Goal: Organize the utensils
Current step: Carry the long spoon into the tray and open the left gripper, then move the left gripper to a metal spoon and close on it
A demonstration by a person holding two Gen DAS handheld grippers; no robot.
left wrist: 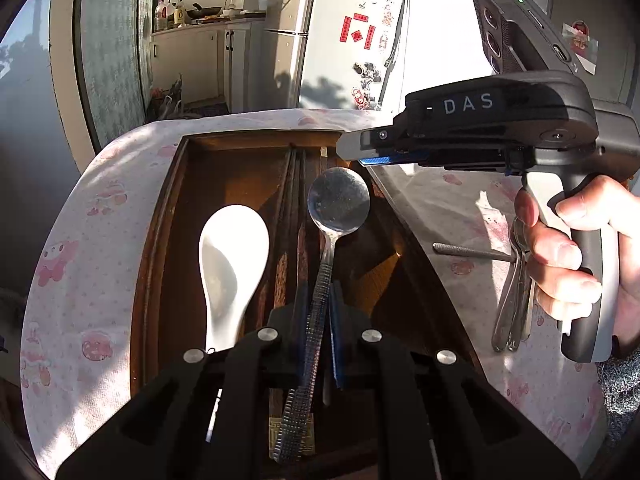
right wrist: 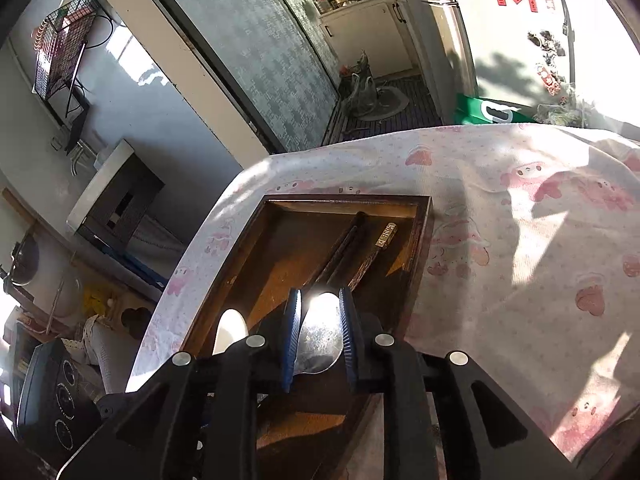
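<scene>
The left hand-held gripper (left wrist: 320, 320) is closed on the ridged handle of a metal spoon (left wrist: 338, 204), whose round bowl hangs over the wooden tray (left wrist: 160, 240). The tray lies on a table covered with a pink-printed cloth (left wrist: 80, 248). In the tray, a white spoon (left wrist: 232, 260) lies left of dark chopsticks (left wrist: 294, 200) that run along its length; the metal spoon is just right of them. The right hand-held gripper (right wrist: 320, 336) hovers over the tray's near end, its blue pads parted with nothing between them, the metal spoon's bowl showing below the gap. Its body (left wrist: 500, 108) reads "DAS". Right of the tray, more metal spoons (left wrist: 510, 304) lie on the cloth. Beyond the tray, a fridge (left wrist: 352, 32) bears red stickers whose writing is too small to read.
</scene>
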